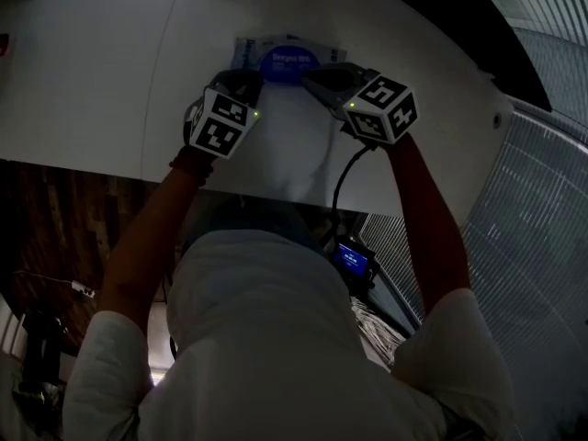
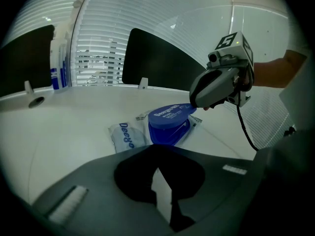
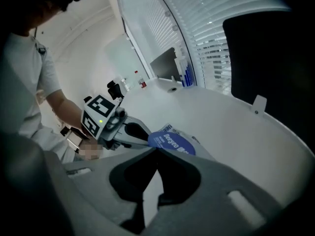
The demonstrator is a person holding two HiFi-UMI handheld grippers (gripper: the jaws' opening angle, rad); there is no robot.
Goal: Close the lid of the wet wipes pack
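The wet wipes pack [image 2: 123, 135] lies flat on the white table [image 1: 101, 72], its blue lid [image 2: 171, 114] tilted up over the blue base [image 2: 170, 133]. In the head view the pack [image 1: 246, 51] sits just beyond both grippers. My right gripper [image 2: 196, 106] is shut and empty, its tip against the lid's raised right edge. From the right gripper view the lid [image 3: 172, 142] shows just past my right gripper [image 3: 156, 152]. My left gripper [image 2: 157, 152] is shut with nothing in it, its tip at the pack's near left end; it is also in the right gripper view [image 3: 140, 132].
Blue and white bottles [image 2: 57, 65] stand at the far left by the window blinds. A dark panel [image 2: 160, 63] stands behind the table's curved back edge. A round hole [image 2: 36, 101] is set in the tabletop. A black cable [image 1: 342, 184] hangs from the right gripper.
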